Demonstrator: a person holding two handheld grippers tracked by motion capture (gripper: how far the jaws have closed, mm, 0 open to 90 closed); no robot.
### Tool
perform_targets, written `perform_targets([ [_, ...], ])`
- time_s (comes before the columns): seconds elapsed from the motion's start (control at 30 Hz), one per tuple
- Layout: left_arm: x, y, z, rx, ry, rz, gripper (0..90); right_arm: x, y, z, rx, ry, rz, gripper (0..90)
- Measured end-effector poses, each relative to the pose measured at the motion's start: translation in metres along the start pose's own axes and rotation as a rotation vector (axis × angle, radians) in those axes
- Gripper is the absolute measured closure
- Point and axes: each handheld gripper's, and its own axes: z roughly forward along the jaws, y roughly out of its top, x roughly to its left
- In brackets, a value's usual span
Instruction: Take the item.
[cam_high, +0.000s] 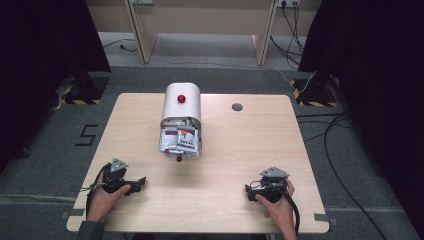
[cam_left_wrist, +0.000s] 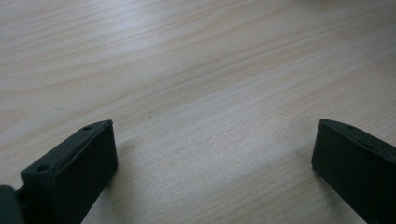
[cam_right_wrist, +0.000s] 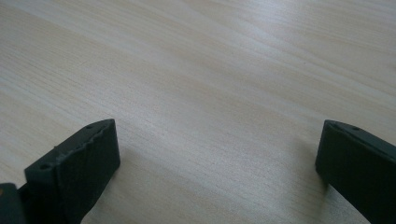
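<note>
Both grippers, left (cam_high: 141, 182) and right (cam_high: 248, 190), rest spread and empty on the table (cam_high: 240, 150), the packet-filled white bread bin (cam_high: 181, 120) untouched.

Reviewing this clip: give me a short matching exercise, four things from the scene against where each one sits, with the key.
Things:
1. white bin
2. packets
3. left gripper
4. right gripper

Places:
A. near edge of the table, at the right of the high view
B. table's middle, toward the far edge
C. near edge, at the left
D. at the bin's open front

Pairs: 1-B, 2-D, 3-C, 4-A
</note>
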Motion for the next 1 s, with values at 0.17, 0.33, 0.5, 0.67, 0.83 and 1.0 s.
perform_targets([
  [0.17, 0.0, 0.0, 0.0, 0.0, 0.0, 0.0, 0.0, 0.0, 0.0, 0.0, 0.0, 0.0, 0.0, 0.5],
  [0.33, 0.0, 0.0, 0.0, 0.0, 0.0, 0.0, 0.0, 0.0, 0.0, 0.0, 0.0, 0.001, 0.001, 0.7],
  [0.5, 0.0, 0.0, 0.0, 0.0, 0.0, 0.0, 0.0, 0.0, 0.0, -0.002, -0.024, 0.007, 0.002, 13.4],
  [0.67, 0.0, 0.0, 0.0, 0.0, 0.0, 0.0, 0.0, 0.003, 0.005, -0.008, -0.076, 0.017, 0.003, 19.0],
  [0.83, 0.0, 0.0, 0.0, 0.0, 0.0, 0.0, 0.0, 0.01, 0.011, -0.014, -0.108, 0.025, -0.006, 17.8],
  [1.0, 0.0, 0.0, 0.0, 0.0, 0.0, 0.0, 0.0, 0.02, 0.021, -0.021, -0.151, 0.04, -0.022, 18.6],
])
